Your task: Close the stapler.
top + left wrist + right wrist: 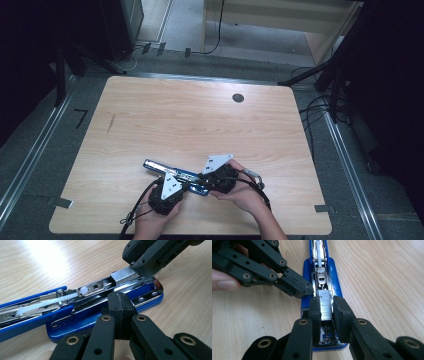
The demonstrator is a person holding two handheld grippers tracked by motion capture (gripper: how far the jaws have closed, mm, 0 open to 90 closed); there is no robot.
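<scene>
Blue stapler (pixel 172 175) lies opened near the table's (pixel 200 125) front edge, pressed by clenched left gripper (pixel 119 305); staple strip (pixel 325 307) is grasped by right gripper (pixel 327 308)

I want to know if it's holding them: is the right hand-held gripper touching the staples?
Touching. In the right gripper view, the right hand-held gripper has both jaws pressed against the staples.

L hand-held gripper (pixel 119 305) closed, seemingly pressing blue stapler (pixel 100 315); staples (pixel 124 275) loaded.

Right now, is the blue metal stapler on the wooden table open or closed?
Open. The blue metal stapler has its top arm swung back flat, baring the metal channel, where a silver strip of staples sits.
</scene>
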